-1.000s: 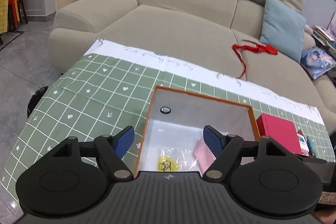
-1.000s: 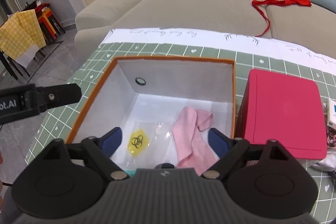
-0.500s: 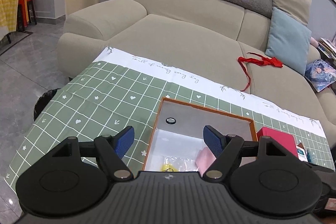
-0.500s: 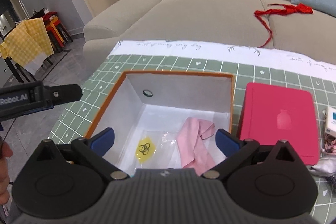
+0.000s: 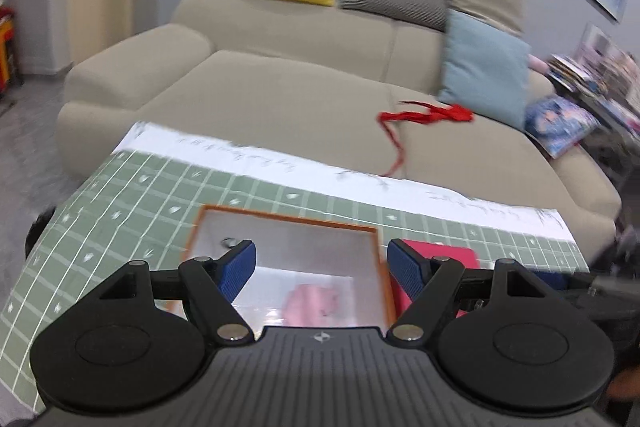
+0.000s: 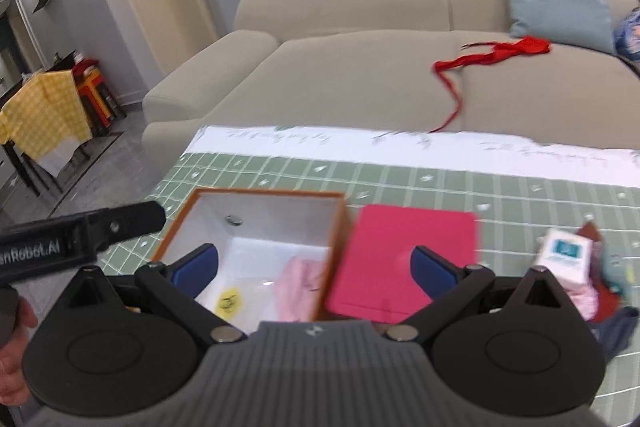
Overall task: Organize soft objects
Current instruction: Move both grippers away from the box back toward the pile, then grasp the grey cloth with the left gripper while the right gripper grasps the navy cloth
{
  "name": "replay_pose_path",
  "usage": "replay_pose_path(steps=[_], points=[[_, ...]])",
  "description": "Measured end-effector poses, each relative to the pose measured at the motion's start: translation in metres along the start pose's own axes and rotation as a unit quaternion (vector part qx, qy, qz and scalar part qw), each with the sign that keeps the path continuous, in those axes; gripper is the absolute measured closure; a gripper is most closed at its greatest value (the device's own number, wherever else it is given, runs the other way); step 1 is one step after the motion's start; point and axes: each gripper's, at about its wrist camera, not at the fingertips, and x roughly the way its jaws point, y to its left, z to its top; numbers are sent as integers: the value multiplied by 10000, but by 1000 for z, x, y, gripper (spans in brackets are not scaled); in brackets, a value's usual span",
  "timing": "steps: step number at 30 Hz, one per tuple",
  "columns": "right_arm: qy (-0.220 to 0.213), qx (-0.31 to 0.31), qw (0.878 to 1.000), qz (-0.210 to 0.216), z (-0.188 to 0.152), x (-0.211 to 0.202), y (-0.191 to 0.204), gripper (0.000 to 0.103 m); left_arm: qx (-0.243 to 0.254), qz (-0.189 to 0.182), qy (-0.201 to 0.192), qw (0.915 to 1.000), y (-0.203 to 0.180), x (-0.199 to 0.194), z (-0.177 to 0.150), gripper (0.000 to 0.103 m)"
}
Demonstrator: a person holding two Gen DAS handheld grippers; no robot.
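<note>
Both hand-held grippers are being held above the bench (image 6: 520,187), empty. The left hand-held gripper (image 5: 322,267) is standing wide with nothing between its blue pads; the right hand-held gripper (image 6: 314,267) is spread to its widest, also empty.

The pink cloth (image 6: 300,287) is lying inside the orange-rimmed box (image 6: 264,193), on its white floor beside a clear bag with a yellow label (image 6: 228,301). The red lid (image 6: 404,259) is lying flat just right of the box, touching or nearly touching its wall.

More soft things are being seen at the bench's right edge: a small heap of fabric (image 6: 600,291) under a white carton (image 6: 564,255), probably socks or underwear, though blur is making that hard to confirm. A red ribbon (image 6: 492,55) is lying on the sofa (image 6: 360,75), well apart.

The next pick is being judged as the heap on the right. For a clean grasp:
- the carton is being avoided, approach taken from the open side
- pads are being lowered around a thick fold, not a single layer
- the lid is being left flat until the box is filled
</note>
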Motion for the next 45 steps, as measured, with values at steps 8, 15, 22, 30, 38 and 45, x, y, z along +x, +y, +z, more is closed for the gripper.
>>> replay_pose_path(steps=[8,15,22,30,38,45], points=[[-141,214,9982,-544,-4,-29,-70,3,638,-252,-43,9976,-69,1,-13,14],[-156,551,9920,-1123,-21,-32,-142,3,771,-489,146,9957,-111,15,-32,14],[49,1368,9838,-1155,-48,-18,-219,3,1808,-789,577,9787,-165,43,-65,14],[278,1970,9732,-1154,-71,-3,-281,3,2360,-1434,989,9560,-214,72,-106,14],[758,2398,9634,-928,-80,24,-308,8,2807,-1509,1497,9359,-256,114,-152,15],[1092,3019,9405,-1110,-91,37,-332,20,3020,-1406,1477,9312,-276,144,-165,15]])
